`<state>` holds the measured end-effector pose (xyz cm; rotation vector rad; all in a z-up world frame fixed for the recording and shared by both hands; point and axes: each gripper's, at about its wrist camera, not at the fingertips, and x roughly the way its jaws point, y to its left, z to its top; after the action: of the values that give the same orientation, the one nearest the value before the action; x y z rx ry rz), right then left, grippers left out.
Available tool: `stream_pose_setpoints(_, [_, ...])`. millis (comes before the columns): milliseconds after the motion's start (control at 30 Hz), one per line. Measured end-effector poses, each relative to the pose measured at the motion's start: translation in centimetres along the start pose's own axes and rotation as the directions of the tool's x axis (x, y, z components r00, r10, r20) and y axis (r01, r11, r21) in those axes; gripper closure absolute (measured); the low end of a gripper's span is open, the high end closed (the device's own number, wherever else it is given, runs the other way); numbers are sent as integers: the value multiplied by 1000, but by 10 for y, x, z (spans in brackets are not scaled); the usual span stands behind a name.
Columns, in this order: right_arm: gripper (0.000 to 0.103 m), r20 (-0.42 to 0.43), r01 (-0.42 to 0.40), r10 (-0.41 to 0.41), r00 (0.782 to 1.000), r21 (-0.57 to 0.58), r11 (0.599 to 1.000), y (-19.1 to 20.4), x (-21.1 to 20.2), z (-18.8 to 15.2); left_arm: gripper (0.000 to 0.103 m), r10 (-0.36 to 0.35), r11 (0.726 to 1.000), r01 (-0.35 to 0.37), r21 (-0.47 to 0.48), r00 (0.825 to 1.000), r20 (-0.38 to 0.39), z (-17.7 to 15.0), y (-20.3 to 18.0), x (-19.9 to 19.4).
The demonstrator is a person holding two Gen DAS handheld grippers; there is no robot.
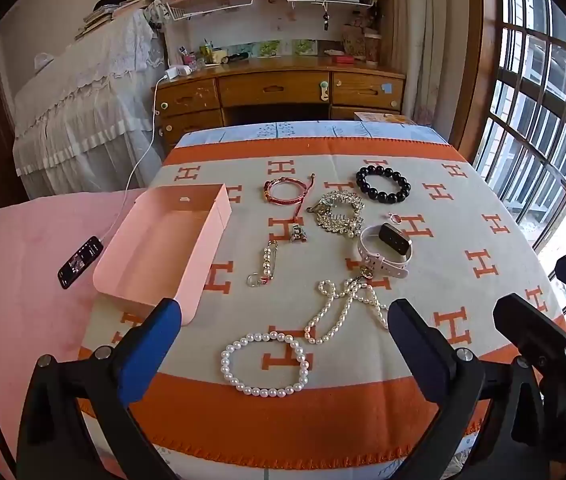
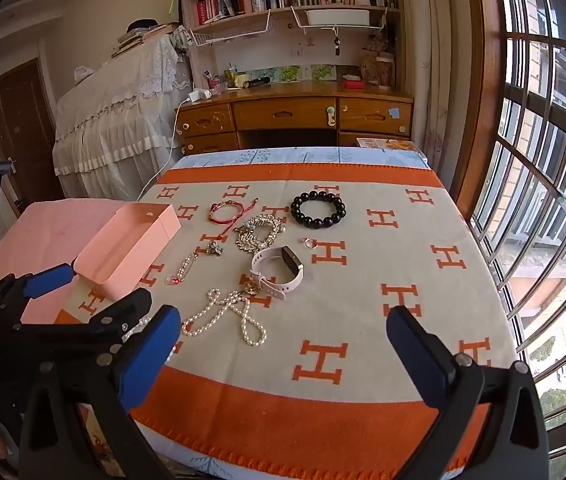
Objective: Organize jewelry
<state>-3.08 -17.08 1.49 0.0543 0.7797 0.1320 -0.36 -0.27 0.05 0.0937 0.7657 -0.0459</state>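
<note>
Jewelry lies spread on an orange and cream blanket (image 1: 463, 216). A pearl bracelet (image 1: 265, 364) sits nearest, with a long pearl necklace (image 1: 347, 304) behind it. Further back are a white watch (image 1: 387, 248), a crystal hair comb (image 1: 339, 212), a black bead bracelet (image 1: 383, 184), a red cord bracelet (image 1: 285, 190), a pearl pin (image 1: 265, 264) and a small ring (image 1: 394, 218). An open pink box (image 1: 163, 248) stands at the left, with nothing in it. My left gripper (image 1: 285, 320) hangs open over the pearl bracelet. My right gripper (image 2: 283, 328) is open over bare blanket, right of the necklace (image 2: 227, 316).
A phone (image 1: 80, 262) on a white cable lies on the pink cloth left of the box. A wooden desk (image 1: 283, 88) with shelves stands behind the table. Barred windows (image 1: 543, 120) run along the right. The blanket's right half holds no jewelry.
</note>
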Motion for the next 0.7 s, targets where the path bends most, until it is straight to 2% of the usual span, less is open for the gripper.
stream_pose_setpoints(33, [0,3,-1,1,1000,-1,1000,0,0,0,1,-3,1000,3,0,1000,3,-1,-1,-2])
stream_pose_setpoints(67, [0,6,-2,2,1000,-2,1000,0,0,1,1,-31,999,30,-37,999,-38,1,6,5])
stream_pose_setpoints(200, [0,11,-11,11,1000,-2,1000,-1,4,3,1,-45,998,43,-41,997,-56,-1,4,11])
stream_pose_setpoints(700, [0,22,-18,18,1000,-1,1000,1,2,-6,1,-60,997,57,-54,996,-61,-2,7,10])
